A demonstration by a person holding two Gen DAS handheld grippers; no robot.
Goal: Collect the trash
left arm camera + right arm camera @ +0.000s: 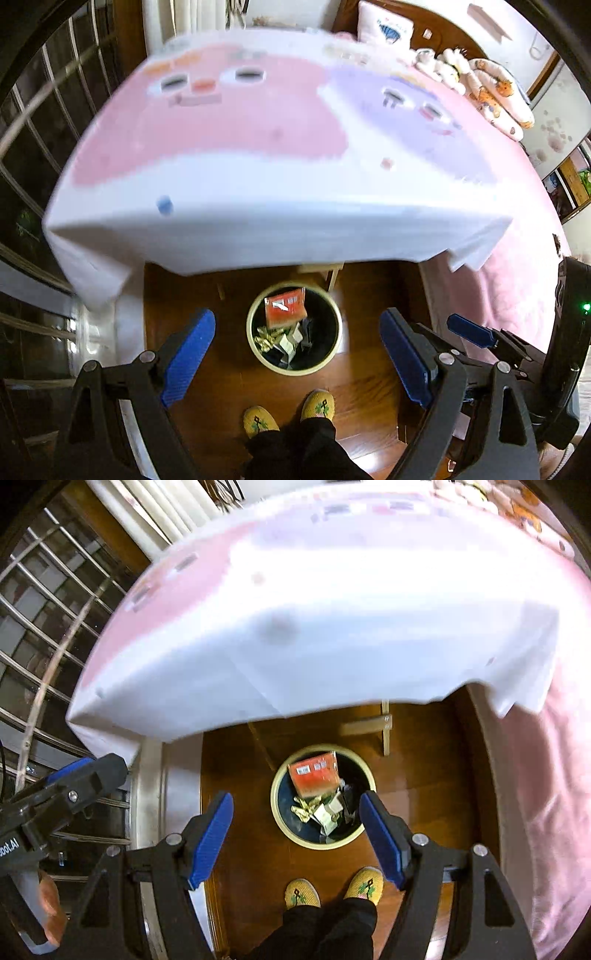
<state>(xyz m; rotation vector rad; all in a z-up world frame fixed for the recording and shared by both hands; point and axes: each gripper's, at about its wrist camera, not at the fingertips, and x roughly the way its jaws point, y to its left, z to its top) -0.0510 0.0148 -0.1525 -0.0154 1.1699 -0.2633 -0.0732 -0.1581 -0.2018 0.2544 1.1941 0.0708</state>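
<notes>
A: Where's the trash?

B: In the bin [294, 363] on the floor near the feet: red carton [286, 308], crumpled scraps.

A: Claws?

B: Left claw [297, 356] and right claw [296, 836] both spread apart, empty. The table [236, 206] shows no litter; collecting looks nearly finished.

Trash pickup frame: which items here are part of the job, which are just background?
Job:
- trash bin on the floor
- red packet inside it
- crumpled wrappers inside it
- left hand-held gripper, open
- right hand-held gripper, open

Background:
- table with cartoon cloth
- yellow slippers
- plush toys
</notes>
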